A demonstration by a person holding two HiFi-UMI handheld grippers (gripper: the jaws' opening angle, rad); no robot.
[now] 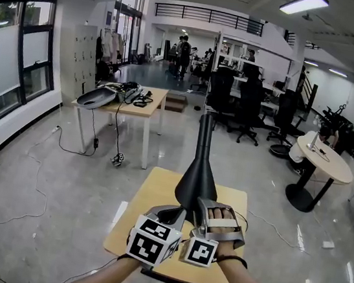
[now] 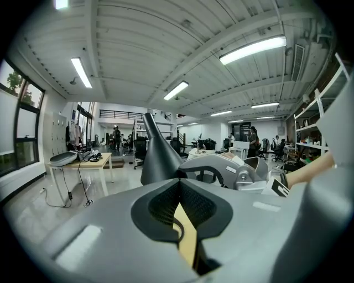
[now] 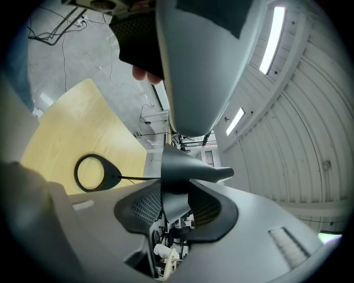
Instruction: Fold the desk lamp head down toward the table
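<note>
A black cone-shaped lamp head (image 1: 198, 180) stands on the small wooden table (image 1: 150, 196), narrow end up. My right gripper (image 1: 205, 208), rolled on its side, reaches around the cone's wide end. In the right gripper view the cone (image 3: 188, 168) sits between the parted pads of that gripper (image 3: 176, 210), with no clear press. A black ring part (image 3: 91, 171) lies on the tabletop (image 3: 72, 127), joined to the cone by a thin line. My left gripper (image 1: 172, 214) sits beside it. Its jaws (image 2: 180, 213) leave only a thin slit, and the cone (image 2: 156, 157) rises beyond them.
The table is small and its edges lie close around the lamp. Farther off stand a long desk with gear (image 1: 127, 101), office chairs (image 1: 248, 102) and a round table (image 1: 322, 158). Cables trail on the floor (image 1: 65, 148). People stand at the back (image 1: 184, 50).
</note>
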